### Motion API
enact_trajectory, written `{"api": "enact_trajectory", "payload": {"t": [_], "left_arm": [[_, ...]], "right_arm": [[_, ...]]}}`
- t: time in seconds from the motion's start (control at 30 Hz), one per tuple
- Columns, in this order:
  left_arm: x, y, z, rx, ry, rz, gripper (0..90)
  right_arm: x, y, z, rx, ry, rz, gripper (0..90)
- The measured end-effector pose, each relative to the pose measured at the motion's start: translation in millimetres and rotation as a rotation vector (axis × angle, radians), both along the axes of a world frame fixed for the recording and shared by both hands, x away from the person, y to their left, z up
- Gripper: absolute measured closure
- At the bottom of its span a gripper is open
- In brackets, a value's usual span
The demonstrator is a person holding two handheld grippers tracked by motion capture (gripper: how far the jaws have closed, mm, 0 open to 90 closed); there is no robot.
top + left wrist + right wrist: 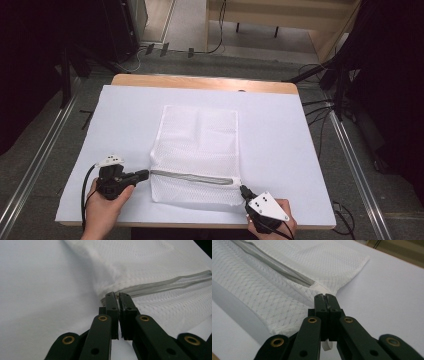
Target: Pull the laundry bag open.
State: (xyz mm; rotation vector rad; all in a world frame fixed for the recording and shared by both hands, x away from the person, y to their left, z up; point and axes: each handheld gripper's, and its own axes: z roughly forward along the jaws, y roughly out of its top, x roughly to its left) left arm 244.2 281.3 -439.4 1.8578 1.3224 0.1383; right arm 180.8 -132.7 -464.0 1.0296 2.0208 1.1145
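Note:
A white mesh bag [197, 140] lies flat on the white-covered table [280, 145]. A grey zipper [192, 177] runs across its near end. My left gripper [145, 174] is at the zipper's left end; in the left gripper view my left gripper [116, 295] is shut on the edge of the bag [140, 262], where the zipper [170, 283] starts. My right gripper [244, 190] sits at the zipper's right end. In the right gripper view my right gripper [325, 297] is shut on the edge of the bag [312, 262], just past the zipper [277, 266].
The table's wooden far edge [200, 82] shows beyond the white cover. Metal rails [35, 160] run along the floor on both sides, with cables [320, 107] and dark stands by the right side. A hand [102, 210] holds each gripper at the near edge.

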Motion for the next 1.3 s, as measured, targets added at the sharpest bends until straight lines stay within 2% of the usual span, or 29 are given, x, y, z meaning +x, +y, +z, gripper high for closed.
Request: {"api": "enact_trajectory", "payload": {"t": [0.1,0.27,0.63,0.77,0.87,0.93,0.97,1.03,1.07,1.1,1.13,1.17,1.2,1.23,1.3], "left_arm": [[-1.2,3.4,0.9,-0.002,-0.001,0.002,87.4],[-1.7,3.8,0.3,0.03,-0.011,0.004,87.4],[-2.5,8.3,-0.2,0.028,-0.001,0.007,87.4],[-5.2,9.6,3.3,0.041,-0.02,0.015,87.5],[-5.0,9.6,2.3,0.051,-0.016,0.02,87.5],[-4.4,10.6,1.5,0.045,-0.005,0.021,87.5],[-5.1,12.2,1.1,0.014,-0.007,0.005,87.4],[-9.4,14.1,6.0,-0.021,-0.078,0.003,87.0],[-9.4,14.1,6.0,-0.021,-0.078,0.003,86.0],[-11.0,14.2,9.0,-0.031,-0.104,-0.009,86.0],[-13.5,13.8,11.9,-0.022,-0.141,0.0,81.8],[-16.2,13.6,14.1,-0.013,-0.181,0.02,58.7],[-17.2,13.7,14.7,-0.011,-0.19,0.036,52.7],[-18.1,14.9,15.0,-0.012,-0.197,0.047,52.7],[-19.5,18.0,14.3,-0.012,-0.219,0.076,44.1]], "right_arm": [[0.9,-2.3,1.0,0.003,0.0,-0.002,90.0],[2.0,-1.8,-0.6,-0.003,0.009,0.005,90.0],[1.3,-0.1,1.4,-0.011,-0.001,0.019,90.0],[1.6,-0.8,3.3,-0.005,0.0,0.014,90.0],[1.6,0.0,3.2,-0.01,0.004,0.015,90.0],[1.6,0.6,2.9,-0.006,0.009,0.022,90.0],[0.8,1.1,3.1,-0.012,0.011,0.012,90.0],[1.7,-1.5,3.2,0.023,0.031,0.036,90.0],[1.7,-1.5,3.2,0.023,0.031,0.036,90.0],[1.3,-1.9,2.7,0.036,0.041,0.048,90.0],[1.0,-1.6,1.7,0.024,0.031,0.049,90.0],[1.1,-0.2,0.3,0.02,0.04,0.058,90.0],[1.3,0.4,-0.2,0.023,0.045,0.062,90.0],[1.3,0.4,-0.2,0.023,0.045,0.062,90.0],[1.8,0.9,-1.9,0.024,0.047,0.059,90.0]]}}
